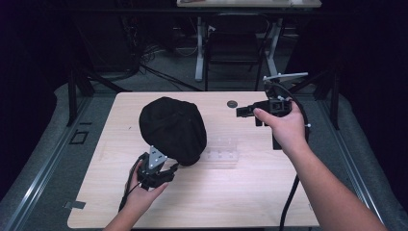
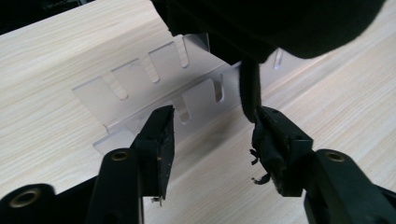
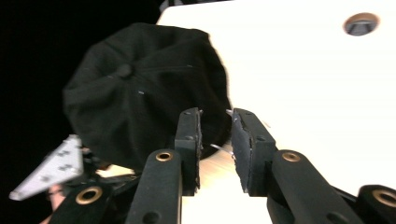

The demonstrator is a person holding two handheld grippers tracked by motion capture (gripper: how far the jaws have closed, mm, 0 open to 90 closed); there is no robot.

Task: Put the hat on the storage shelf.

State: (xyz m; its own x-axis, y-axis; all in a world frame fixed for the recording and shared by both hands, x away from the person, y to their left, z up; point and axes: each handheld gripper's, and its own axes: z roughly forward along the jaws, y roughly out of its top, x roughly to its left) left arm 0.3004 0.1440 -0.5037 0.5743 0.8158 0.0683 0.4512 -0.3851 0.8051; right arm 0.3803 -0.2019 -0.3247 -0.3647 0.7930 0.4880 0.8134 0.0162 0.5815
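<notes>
A pale wood-grain table (image 1: 250, 202) with rounded corners stands on a grey floor in a dark room; behind it are the white legs of another desk (image 1: 198, 53), a dark chair and loose cables on the floor. A small round dark grommet (image 1: 232, 103) is set into the table top near its far edge. No brand, label or writing can be read on anything here. A black fabric cap with a button at its crown (image 1: 172, 129) sits raised above the middle of the table, resting on a clear acrylic slotted stand (image 1: 222, 152) whose bare end sticks out past the cap toward the right. The left gripper (image 1: 169, 169), held in the person's left hand at the near side of the table, sits just below the cap's near rim. In the left gripper view its jaws stand well apart, with the clear stand ahead between them; a narrow black strip hanging down from the cap (image 2: 249, 91) ends right at the tip of one jaw, touching it or nearly so, and it is not pinched. The right gripper (image 1: 240, 112), held in the right hand near the far right of the table, points level toward the cap and is well apart from it. In the right gripper view its jaws (image 3: 215, 140) are parted by a narrow gap with nothing between them, and the cap lies beyond them.
</notes>
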